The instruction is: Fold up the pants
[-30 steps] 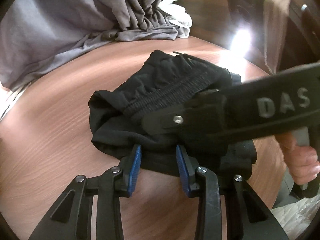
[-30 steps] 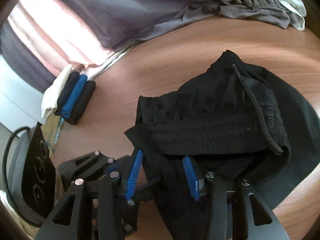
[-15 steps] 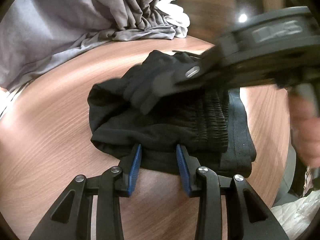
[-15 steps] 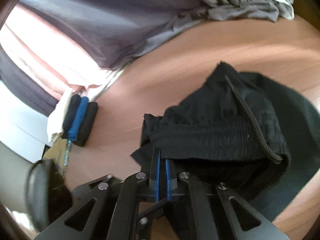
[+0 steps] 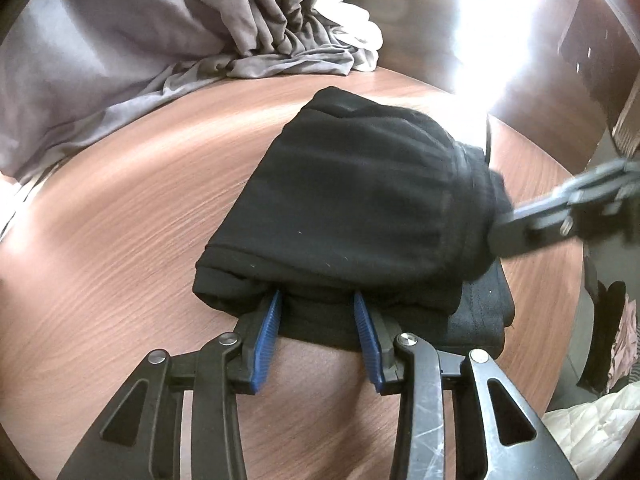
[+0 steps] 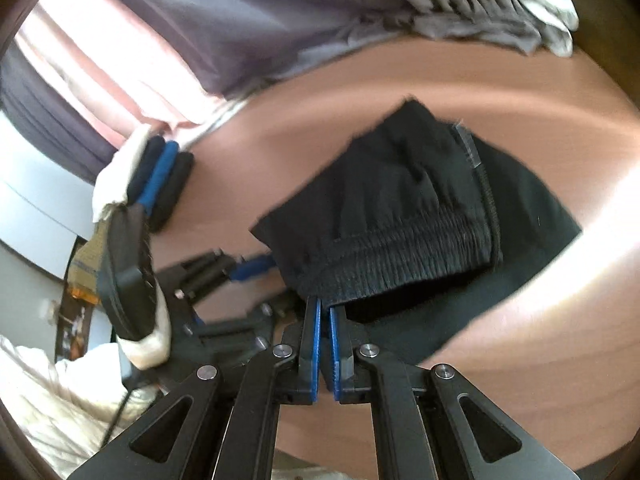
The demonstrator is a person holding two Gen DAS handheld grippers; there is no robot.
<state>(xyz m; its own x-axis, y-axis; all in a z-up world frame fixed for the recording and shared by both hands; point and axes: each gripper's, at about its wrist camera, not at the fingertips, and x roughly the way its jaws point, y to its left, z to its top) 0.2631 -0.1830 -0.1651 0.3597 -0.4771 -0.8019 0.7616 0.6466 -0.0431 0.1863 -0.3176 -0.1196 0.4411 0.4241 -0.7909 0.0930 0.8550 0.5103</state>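
Brown wood makes up the round worktop (image 5: pixel 120 240), and the black pants (image 5: pixel 352 208) lie in the middle of it, folded into a thick bundle. Gray cloth (image 5: pixel 120 60) is piled at the far edge, with a bit of white cloth (image 5: pixel 352 28) next to it. The left claw (image 5: pixel 318 312) is spread wide, low at the near edge of the pants — its blue pads (image 5: pixel 268 332) touch the bottom layers, one on each side, but they do not squeeze. The right claw (image 6: pixel 325 312) is pinched tight on the stretchy waistband (image 6: pixel 400 256) and holds the top flap up off the layer under it. In the left view it comes in blurry from the right side. Off to the left in the right view, a small stack of rolled socks (image 6: pixel 160 176) — white, dark and blue — sits near the worktop edge.
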